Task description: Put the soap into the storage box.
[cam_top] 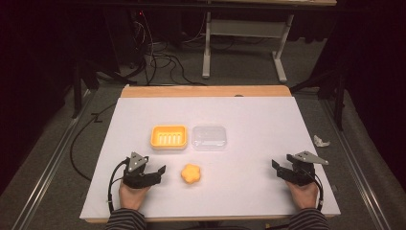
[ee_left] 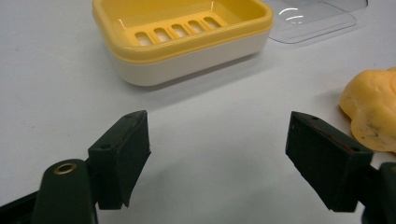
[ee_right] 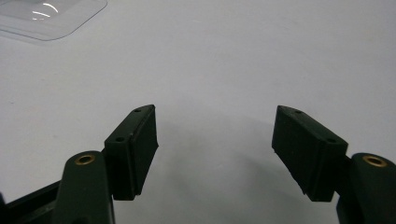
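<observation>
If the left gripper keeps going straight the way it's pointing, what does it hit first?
Probably the yellow soap dish. The left gripper is open over bare table, and the dish lies ahead, slightly left. The orange soap sits off to the right, likely missed.

Black cables (cam_top: 163,60) and a grey desk frame (cam_top: 207,52) beyond the white table (cam_top: 249,115)

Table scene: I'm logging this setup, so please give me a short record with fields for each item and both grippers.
soap dish: yellow, empty, slotted bottom, mid-table
clear lid: lying right of the soap dish
soap: orange, flower-shaped, nearer the person than the soap dish
left gripper: open, resting left of the soap
right gripper: open, at the table's right
</observation>
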A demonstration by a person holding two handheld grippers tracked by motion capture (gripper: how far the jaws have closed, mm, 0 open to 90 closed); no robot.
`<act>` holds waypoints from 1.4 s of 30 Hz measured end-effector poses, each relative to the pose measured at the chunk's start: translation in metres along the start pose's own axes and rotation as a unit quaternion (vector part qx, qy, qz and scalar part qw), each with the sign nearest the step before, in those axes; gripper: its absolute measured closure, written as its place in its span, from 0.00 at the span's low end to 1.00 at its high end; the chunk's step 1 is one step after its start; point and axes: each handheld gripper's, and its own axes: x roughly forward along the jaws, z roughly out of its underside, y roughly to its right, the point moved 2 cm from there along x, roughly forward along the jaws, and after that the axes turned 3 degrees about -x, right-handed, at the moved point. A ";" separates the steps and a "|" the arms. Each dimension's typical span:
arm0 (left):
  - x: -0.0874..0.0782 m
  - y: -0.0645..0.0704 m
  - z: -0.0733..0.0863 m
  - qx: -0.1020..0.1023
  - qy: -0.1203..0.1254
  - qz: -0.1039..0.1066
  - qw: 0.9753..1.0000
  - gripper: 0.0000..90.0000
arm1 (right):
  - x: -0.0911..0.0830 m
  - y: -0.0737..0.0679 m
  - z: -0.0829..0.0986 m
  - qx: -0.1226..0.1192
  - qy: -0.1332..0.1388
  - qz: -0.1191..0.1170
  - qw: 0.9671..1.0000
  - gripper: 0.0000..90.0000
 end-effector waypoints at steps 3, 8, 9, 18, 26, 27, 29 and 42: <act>0.000 0.000 0.000 0.000 -0.002 0.002 1.000 0.26 | 0.000 0.000 0.000 0.000 0.000 0.000 1.000 0.35; 0.001 0.001 0.000 0.005 -0.005 0.002 1.000 0.27 | 0.000 0.000 0.000 0.003 0.001 0.001 1.000 0.35; 0.000 0.002 0.000 0.011 -0.007 0.005 1.000 0.28 | 0.000 0.000 0.000 0.003 0.001 0.001 1.000 0.36; -0.002 0.007 0.000 0.002 -0.002 0.015 1.000 0.30 | 0.000 -0.001 0.000 -0.001 0.001 0.005 1.000 0.36; -0.004 0.010 0.003 -0.002 -0.024 0.013 1.000 0.27 | 0.000 -0.001 0.000 -0.001 0.001 0.005 1.000 0.36; -0.004 0.010 0.003 -0.001 -0.024 0.015 1.000 0.27 | 0.000 -0.001 0.000 -0.002 0.000 0.005 1.000 0.36; -0.006 0.014 0.003 -0.006 -0.024 0.021 0.999 0.26 | 0.000 0.000 0.000 -0.004 -0.001 0.005 1.000 0.36; -0.019 0.044 0.006 0.007 -0.034 0.068 0.997 0.19 | 0.001 -0.001 0.000 -0.002 -0.004 0.006 1.000 0.36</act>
